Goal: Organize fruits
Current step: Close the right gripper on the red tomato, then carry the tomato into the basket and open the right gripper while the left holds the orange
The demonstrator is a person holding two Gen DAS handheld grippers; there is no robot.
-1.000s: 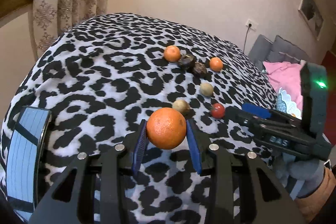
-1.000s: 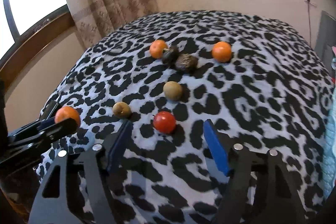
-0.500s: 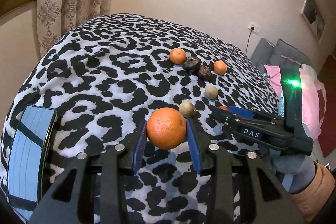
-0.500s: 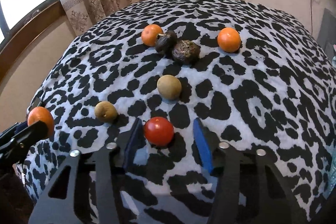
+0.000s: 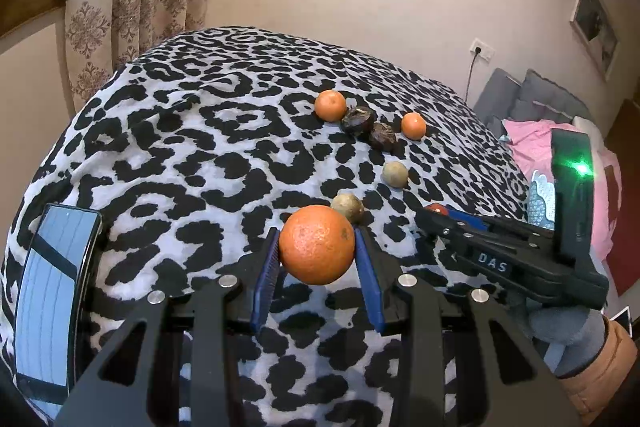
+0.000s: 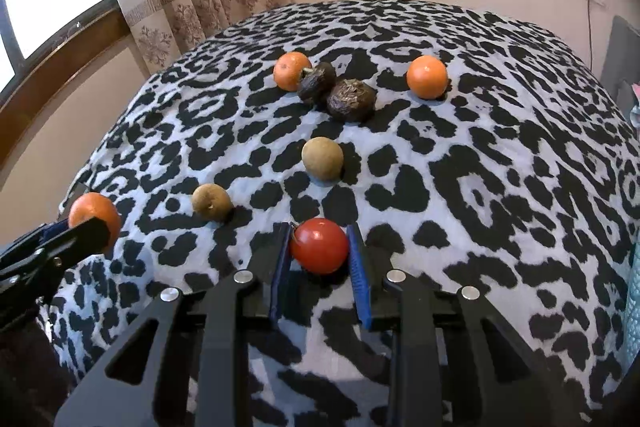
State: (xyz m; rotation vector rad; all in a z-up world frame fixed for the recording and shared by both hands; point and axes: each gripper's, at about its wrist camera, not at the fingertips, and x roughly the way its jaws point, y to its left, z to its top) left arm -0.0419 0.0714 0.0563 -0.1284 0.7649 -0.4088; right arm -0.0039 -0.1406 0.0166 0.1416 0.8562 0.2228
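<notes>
Gripping a large orange (image 5: 317, 245), the left gripper (image 5: 316, 259) is holding it clear of the cloth, both blue pads pressed against its sides. Just beyond it a brownish fruit (image 5: 347, 207) is sitting on the surface, and further right the right gripper (image 6: 320, 259) is closing around a red tomato (image 6: 319, 245) — its pads are lying tight on either side, so I judge the pinch made, though the tomato is not yet being lifted off the cloth.

The step in hand, as I read it, is a double pick-up: one fruit per tool, each bound for its own kind. The next move is calling for a straight lift of the tomato (a soft, round thing that may slip or bruise under a hard squeeze), then carrying the orange toward the two small oranges (image 6: 292, 71) (image 6: 427, 77) at the far side, where two dark wrinkled fruits (image 6: 351, 100) are crowding the left one. A paler round fruit (image 6: 322, 159) is lying between that group and the tomato.

Everything is resting on a leopard-print cover (image 6: 500, 147) — soft, so fruit may roll. A phone (image 5: 52, 291) is lying at the left edge; patterned curtains (image 5: 132, 7) are hanging by a window, a wall socket (image 5: 482, 49) is showing further right, and pink bedding (image 5: 532, 143) is piling up at the far right.
</notes>
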